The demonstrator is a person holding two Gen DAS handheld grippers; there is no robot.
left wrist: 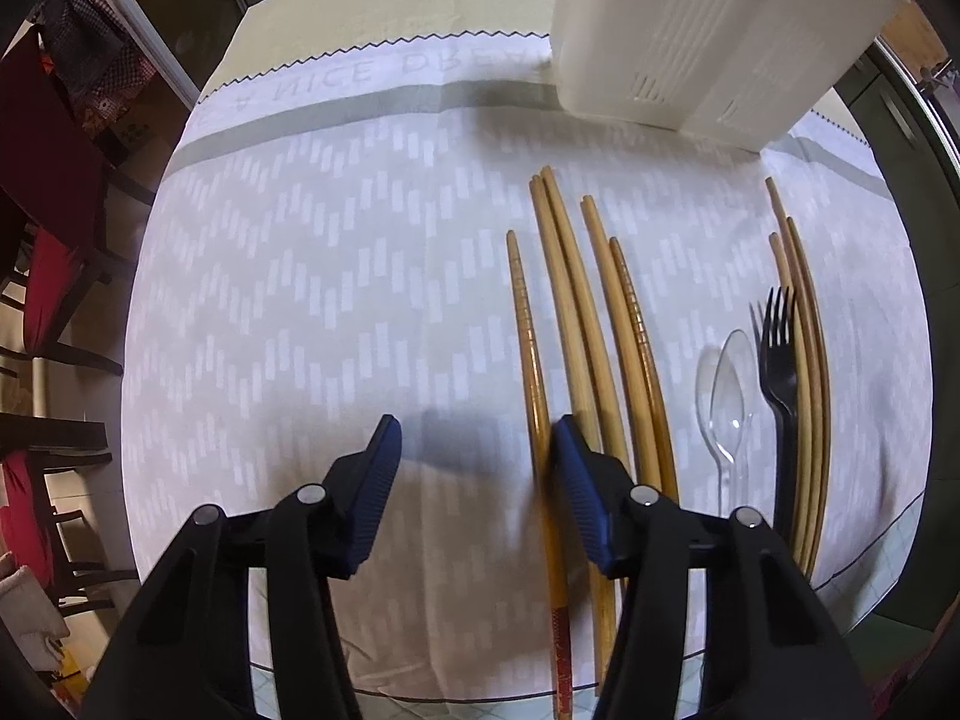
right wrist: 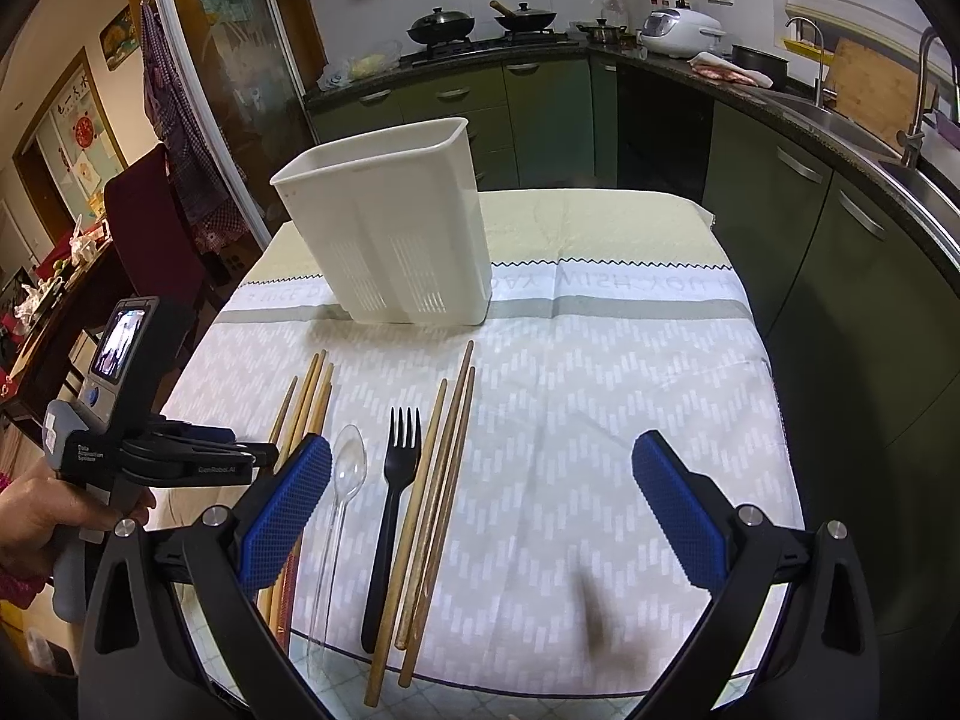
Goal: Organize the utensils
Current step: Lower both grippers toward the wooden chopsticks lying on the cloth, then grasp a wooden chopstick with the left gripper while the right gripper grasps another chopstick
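Note:
A white slotted utensil holder [right wrist: 396, 228] stands upright at the back of the cloth; it also shows in the left wrist view [left wrist: 708, 36]. In front of it lie several wooden chopsticks [left wrist: 576, 324] on the left, a clear plastic spoon [left wrist: 729, 396], a black fork [left wrist: 780, 384] and three more chopsticks [right wrist: 438, 492]. My left gripper [left wrist: 477, 438] is open and empty, low over the cloth, its right finger beside the left chopsticks. My right gripper [right wrist: 480, 468] is open wide and empty, above the spoon [right wrist: 348, 468], fork [right wrist: 396, 480] and right chopsticks.
The table [right wrist: 600, 420] wears a white patterned cloth with a grey band. A red chair [right wrist: 150, 228] stands at the left. Green kitchen cabinets [right wrist: 840, 276] and a counter with a sink run along the right and back.

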